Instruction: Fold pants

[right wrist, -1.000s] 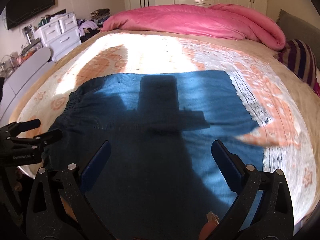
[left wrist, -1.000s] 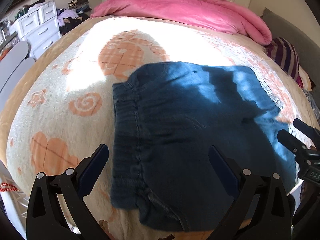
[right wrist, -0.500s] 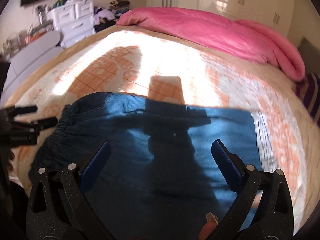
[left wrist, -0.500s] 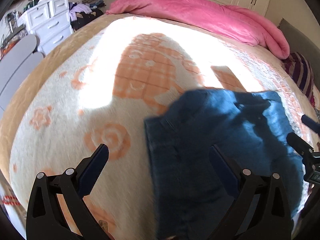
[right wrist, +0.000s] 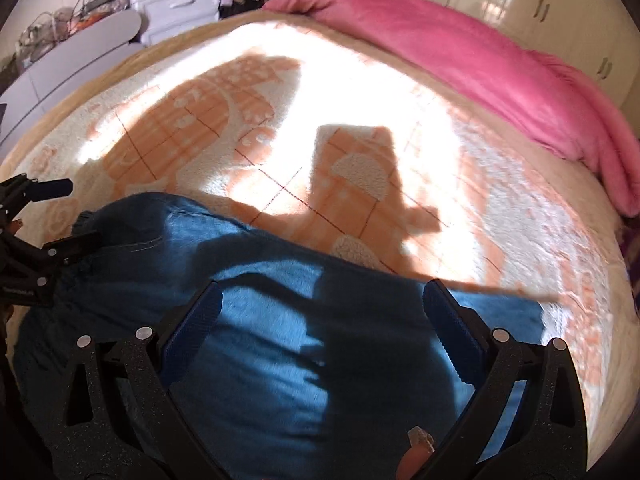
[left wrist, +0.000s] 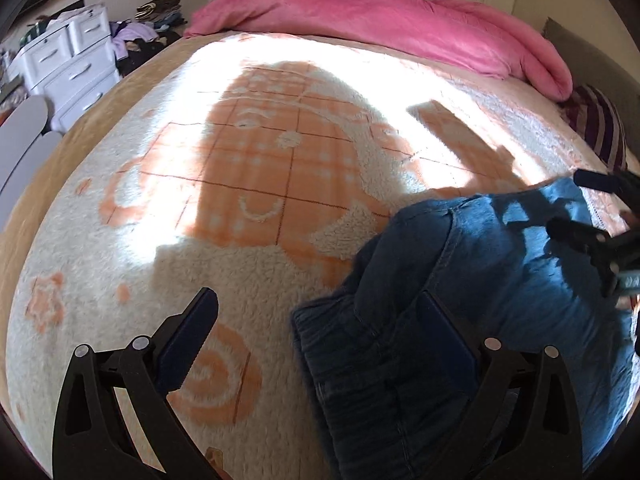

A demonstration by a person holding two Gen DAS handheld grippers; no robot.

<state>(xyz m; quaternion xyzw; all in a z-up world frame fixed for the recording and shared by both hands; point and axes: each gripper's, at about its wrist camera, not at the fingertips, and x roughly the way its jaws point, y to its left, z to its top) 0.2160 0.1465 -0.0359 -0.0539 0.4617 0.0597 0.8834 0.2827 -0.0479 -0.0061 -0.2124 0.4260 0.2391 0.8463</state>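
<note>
Left wrist view: my left gripper (left wrist: 316,336) hangs with its jaws spread wide and nothing between them, over the elastic waistband (left wrist: 344,356) of the blue pants (left wrist: 460,280), which lie at the near edge of the bed (left wrist: 80,148), toward its near right corner, on a cream-and-orange fleece blanket (left wrist: 248,184). My right gripper (right wrist: 320,324) is likewise fully parted and empty above the leg end of the cloth, as its own camera shows. Both tools hover; neither pad touches denim that I can see. A rolled pink duvet (left wrist: 400,20) lines the far edge.

The risk, as I judge it, lies in the grab. The waistband looks bunched and humped, so a pinch here could take one layer only, or catch the fleece pile beneath as well, dragging the blanket into the fold. With the garment so close to the near edge, an uneven pull from one side could also slide it off the bed. Motion blur hides the seams, so I cannot confirm the layers are aligned.
</note>
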